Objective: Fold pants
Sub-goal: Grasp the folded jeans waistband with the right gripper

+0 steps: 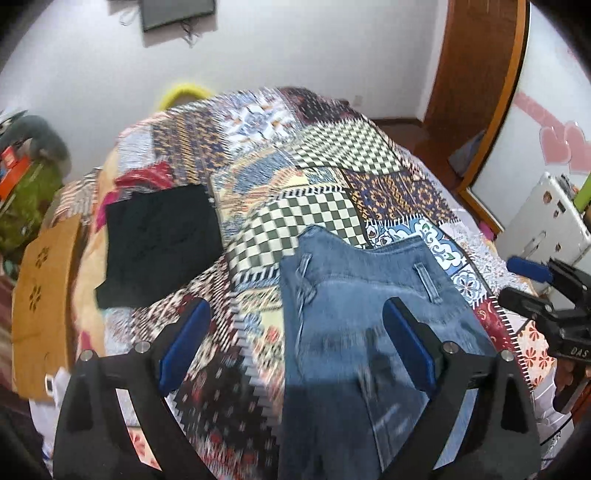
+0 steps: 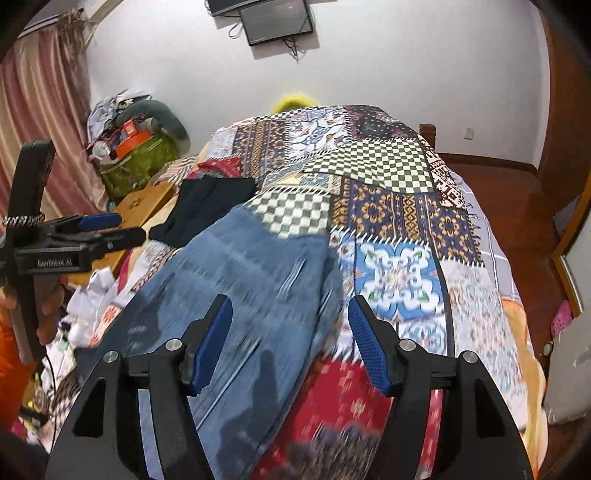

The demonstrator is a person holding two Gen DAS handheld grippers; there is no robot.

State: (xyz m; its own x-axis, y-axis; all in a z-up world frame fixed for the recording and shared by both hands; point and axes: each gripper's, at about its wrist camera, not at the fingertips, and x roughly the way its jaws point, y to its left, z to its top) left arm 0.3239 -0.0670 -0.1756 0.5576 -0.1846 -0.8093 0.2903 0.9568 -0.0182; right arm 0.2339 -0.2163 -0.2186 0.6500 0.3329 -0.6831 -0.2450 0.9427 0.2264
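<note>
Blue jeans (image 1: 362, 332) lie flat on the patchwork bedspread (image 1: 332, 162), waistband end with belt loops toward the far side of the bed, legs running back toward the cameras; both views motion-blurred. Left gripper (image 1: 295, 339) hovers above the jeans, fingers wide apart, nothing between them, right finger over the denim, left finger over the quilt. Right gripper (image 2: 290, 339) also has its fingers spread, empty, straddling the right edge of the jeans (image 2: 236, 295), left pad over denim, right pad over the spread. Whether either touches the fabric, cannot tell. A folded black garment (image 1: 159, 247) sits on the bed to the left of the jeans, apart from them. Brown cardboard box (image 1: 44, 295) at the bed's left edge. Wall-mounted screen (image 2: 277, 20) on the white wall beyond.
</note>
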